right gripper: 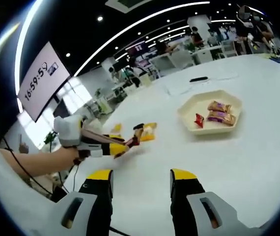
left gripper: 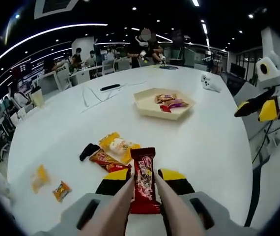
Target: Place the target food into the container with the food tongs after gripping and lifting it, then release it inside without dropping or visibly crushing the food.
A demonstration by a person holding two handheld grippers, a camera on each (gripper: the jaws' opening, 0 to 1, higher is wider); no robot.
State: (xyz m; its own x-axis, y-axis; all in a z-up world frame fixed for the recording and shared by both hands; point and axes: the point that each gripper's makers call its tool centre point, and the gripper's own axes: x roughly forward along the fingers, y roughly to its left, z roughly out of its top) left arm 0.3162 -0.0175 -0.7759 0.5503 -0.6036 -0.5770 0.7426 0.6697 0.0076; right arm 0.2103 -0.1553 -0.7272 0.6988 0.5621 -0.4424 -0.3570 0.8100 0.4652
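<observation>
Room: open office with ceiling strip lights, desks and people at the far side; a wall screen (right gripper: 38,81) with digits shows in the right gripper view.
Surface: large white table (left gripper: 209,142) carrying everything.
Left gripper (left gripper: 144,189): its view has the tongs (left gripper: 115,211), two pale arms, rising between the yellow-tipped jaws and closed on a red snack bar (left gripper: 143,179), which stands upright just above the tabletop.
Left gripper from the other side: the right gripper view has it entering from the left, held by a person's bare forearm (right gripper: 29,164), with the tong tips at the loose snacks.
Right gripper (right gripper: 142,184): jaws spread wide, nothing between them, over bare table; in the left gripper view it appears at the right edge, raised off the table.
Container (left gripper: 163,104): cream hexagonal tray, well apart from the red snack bar, holding a few wrapped snacks.
Loose snacks: yellow packet (left gripper: 118,146) and orange-brown bar (left gripper: 104,159) just beyond the tong tips, small black item (left gripper: 89,151) beside them.
Left gripper view alone: two small yellow-orange packets (left gripper: 60,190) off to the left, and a black phone-like object (left gripper: 110,87) farther back.
</observation>
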